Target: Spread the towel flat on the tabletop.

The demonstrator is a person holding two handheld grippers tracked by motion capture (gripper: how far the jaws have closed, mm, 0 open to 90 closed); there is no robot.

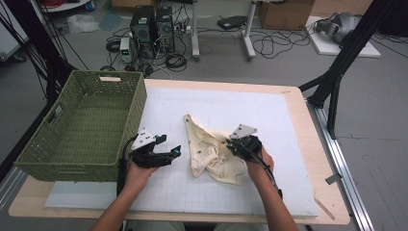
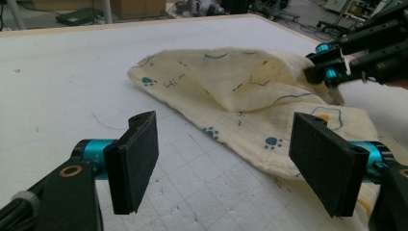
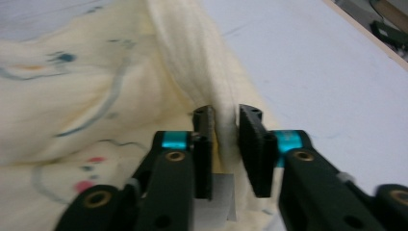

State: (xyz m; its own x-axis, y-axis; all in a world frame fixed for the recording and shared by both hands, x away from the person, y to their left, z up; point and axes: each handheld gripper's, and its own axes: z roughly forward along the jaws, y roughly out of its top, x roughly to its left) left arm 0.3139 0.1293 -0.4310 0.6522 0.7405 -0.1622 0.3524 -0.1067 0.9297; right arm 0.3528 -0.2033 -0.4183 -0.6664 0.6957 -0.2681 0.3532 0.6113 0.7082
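A cream cloth (image 1: pixel 209 151) printed with paw marks and line drawings lies crumpled on the white mat, with one corner pointing to the far side. My right gripper (image 1: pixel 231 144) sits on the cloth's right part. In the right gripper view, my right gripper (image 3: pixel 225 120) has its jaws closed on a raised fold of the cloth (image 3: pixel 96 86). My left gripper (image 1: pixel 174 152) is just left of the cloth, held low over the mat. Its jaws stand wide open with nothing between them, and in the left gripper view my left gripper (image 2: pixel 226 132) faces the cloth (image 2: pixel 231 82) with the right gripper (image 2: pixel 332 67) behind it.
A green woven basket (image 1: pixel 137 103) stands at the table's left, close to my left hand. The white gridded mat (image 1: pixel 269 110) covers most of the wooden table (image 1: pixel 315 144). Beyond the table are cables and computer cases on the floor.
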